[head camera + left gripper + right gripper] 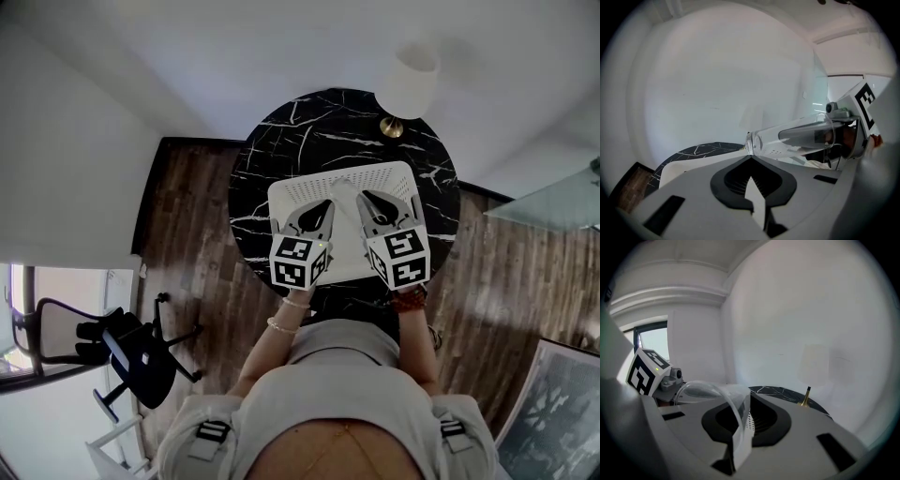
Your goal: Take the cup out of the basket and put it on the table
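A clear glass cup [343, 190] hangs tipped on its side above the white perforated basket [291, 192], which stands on the round black marble table [319, 122]. My right gripper [364, 197] is shut on the cup's wall near the rim [717, 394], one finger inside the glass. From the left gripper view the cup [797, 133] lies nearly level, its base pointing left, with that finger [806, 132] showing through it. My left gripper [326, 204] hovers close beside the cup, over the basket, jaws together and holding nothing.
A lamp with a white shade [410, 82] and brass base [392, 127] stands at the table's far edge. A black office chair [131, 352] is on the wooden floor at left, a glass surface [553, 202] at right, a framed picture [553, 412] lower right.
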Available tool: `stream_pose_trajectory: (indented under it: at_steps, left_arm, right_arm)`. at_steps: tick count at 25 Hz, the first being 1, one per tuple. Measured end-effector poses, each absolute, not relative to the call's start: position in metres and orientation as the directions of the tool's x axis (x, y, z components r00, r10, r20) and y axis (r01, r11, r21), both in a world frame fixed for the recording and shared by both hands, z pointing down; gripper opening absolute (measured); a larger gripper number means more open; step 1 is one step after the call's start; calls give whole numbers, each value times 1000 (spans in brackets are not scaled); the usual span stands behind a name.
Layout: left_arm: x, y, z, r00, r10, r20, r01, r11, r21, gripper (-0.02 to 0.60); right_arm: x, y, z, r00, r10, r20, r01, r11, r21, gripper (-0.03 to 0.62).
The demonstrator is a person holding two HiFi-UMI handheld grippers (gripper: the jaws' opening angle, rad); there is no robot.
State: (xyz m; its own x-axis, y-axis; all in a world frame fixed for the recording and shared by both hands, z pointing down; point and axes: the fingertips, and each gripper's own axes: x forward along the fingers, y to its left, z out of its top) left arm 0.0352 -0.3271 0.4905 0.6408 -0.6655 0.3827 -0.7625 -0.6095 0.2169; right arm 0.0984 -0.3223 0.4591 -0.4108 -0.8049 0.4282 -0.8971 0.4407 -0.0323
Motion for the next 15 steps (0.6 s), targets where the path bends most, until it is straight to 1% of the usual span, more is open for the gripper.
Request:
stream_pose_trajectory:
  at_steps: [15]
  left_arm:
    - [46,-323,481,666,-647,373,-737,-648,193,5]
  right_arm:
    - [98,-311,424,-404,-853,329,-909,415,-39,32]
